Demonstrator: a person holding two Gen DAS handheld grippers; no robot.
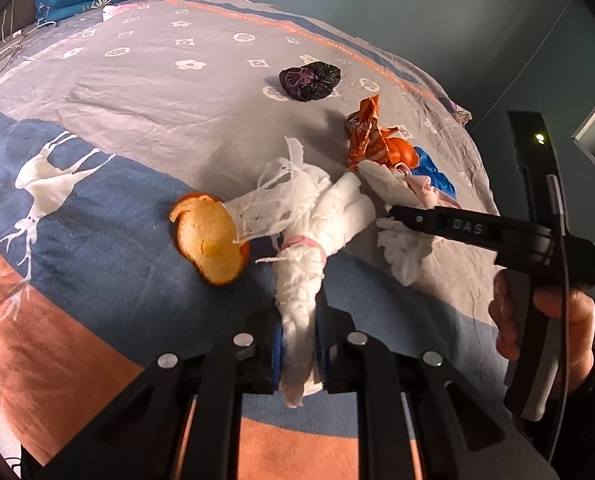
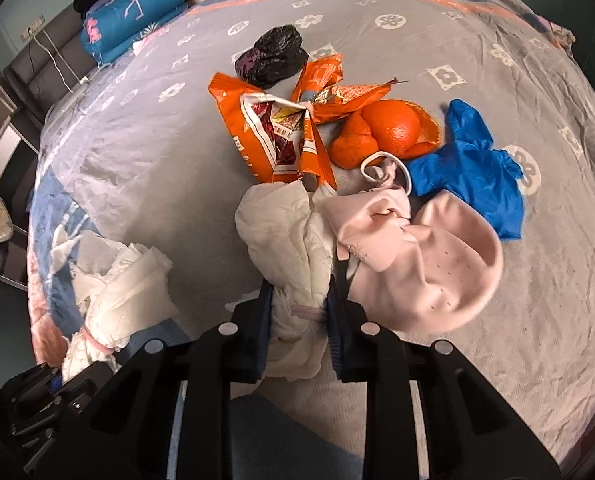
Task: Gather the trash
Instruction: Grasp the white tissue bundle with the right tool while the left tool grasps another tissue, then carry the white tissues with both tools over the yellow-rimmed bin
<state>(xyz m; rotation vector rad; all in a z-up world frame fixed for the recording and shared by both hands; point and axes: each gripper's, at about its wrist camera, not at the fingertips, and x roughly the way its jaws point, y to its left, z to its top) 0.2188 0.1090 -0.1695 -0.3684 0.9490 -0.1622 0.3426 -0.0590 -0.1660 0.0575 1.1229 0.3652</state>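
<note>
On a bed covered by a patterned sheet (image 2: 137,152), the left gripper (image 1: 299,354) is clamped tight on a white tissue bundle (image 1: 301,280) tied with a pink band, beside an orange peel (image 1: 209,240). The right gripper (image 2: 299,332) pinches a second white tissue wad (image 2: 293,240), with a pink cloth (image 2: 429,256) draped against it. Orange wrappers (image 2: 273,132), a blue glove (image 2: 473,172) and a black bag (image 2: 273,56) lie just beyond; lifting may drag the cloth along or tear the soft, shredding tissue.
</note>
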